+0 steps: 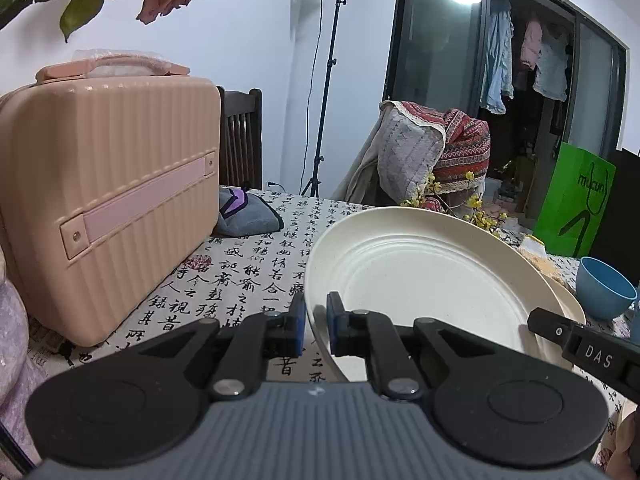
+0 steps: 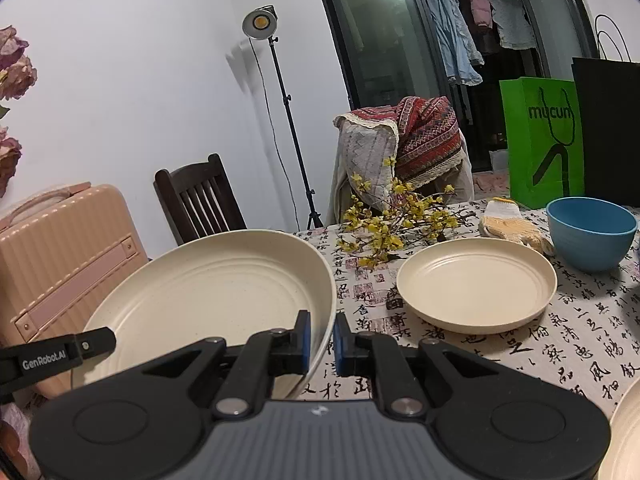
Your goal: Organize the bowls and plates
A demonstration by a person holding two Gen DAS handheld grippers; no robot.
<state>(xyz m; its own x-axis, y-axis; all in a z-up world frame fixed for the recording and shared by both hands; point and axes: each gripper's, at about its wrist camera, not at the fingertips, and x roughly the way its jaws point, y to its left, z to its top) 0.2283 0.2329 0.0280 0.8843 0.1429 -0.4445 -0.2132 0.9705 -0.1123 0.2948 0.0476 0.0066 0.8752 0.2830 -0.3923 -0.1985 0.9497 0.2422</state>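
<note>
A large cream plate (image 1: 420, 280) (image 2: 208, 300) hangs tilted above the table, carried between both grippers. My left gripper (image 1: 316, 320) is shut on its left rim, my right gripper (image 2: 321, 340) on its right rim. One finger of the right gripper (image 1: 576, 344) shows at the plate's far side in the left wrist view, and a finger of the left gripper (image 2: 60, 354) shows in the right wrist view. A second, smaller cream plate (image 2: 476, 284) lies flat on the tablecloth to the right. Beside it stands a blue bowl (image 2: 590, 236) (image 1: 604, 288).
A pink hard case (image 1: 108, 200) stands on the table at the left, with a grey cloth (image 1: 244, 216) behind it. Yellow flower twigs (image 2: 388, 228) and knitted gloves (image 2: 512, 224) lie behind the smaller plate. Another cream rim (image 2: 628, 432) shows at bottom right. A green bag (image 2: 540, 140) and chairs stand beyond.
</note>
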